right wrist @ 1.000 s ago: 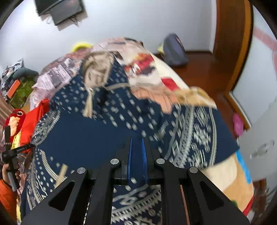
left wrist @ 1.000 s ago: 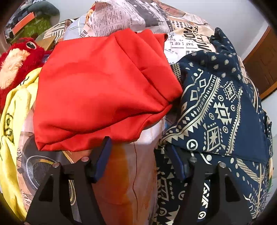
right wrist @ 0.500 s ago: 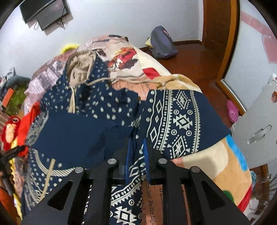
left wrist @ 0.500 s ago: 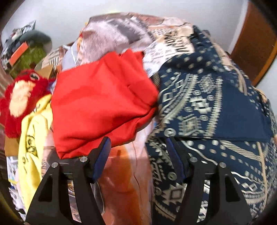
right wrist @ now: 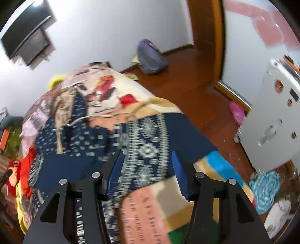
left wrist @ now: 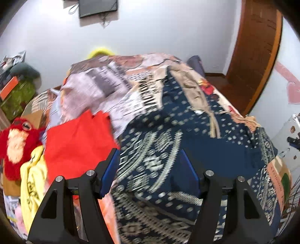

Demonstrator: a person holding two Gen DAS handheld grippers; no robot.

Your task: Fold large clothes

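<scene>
While my right gripper [right wrist: 147,171], its jaws just parted and empty, hangs over the navy patterned garment [right wrist: 150,150] on the bed, its folded flap stretches away rightward, nearest that hand.

A lived-in home bedroom: a bed under a patchwork printed blanket [right wrist: 150,202], a black flat screen on the white wall [left wrist: 98,7], a polished wooden floor [right wrist: 189,75], a red plush toy [left wrist: 16,144], and a white sticker-covered fridge [right wrist: 271,122].
</scene>
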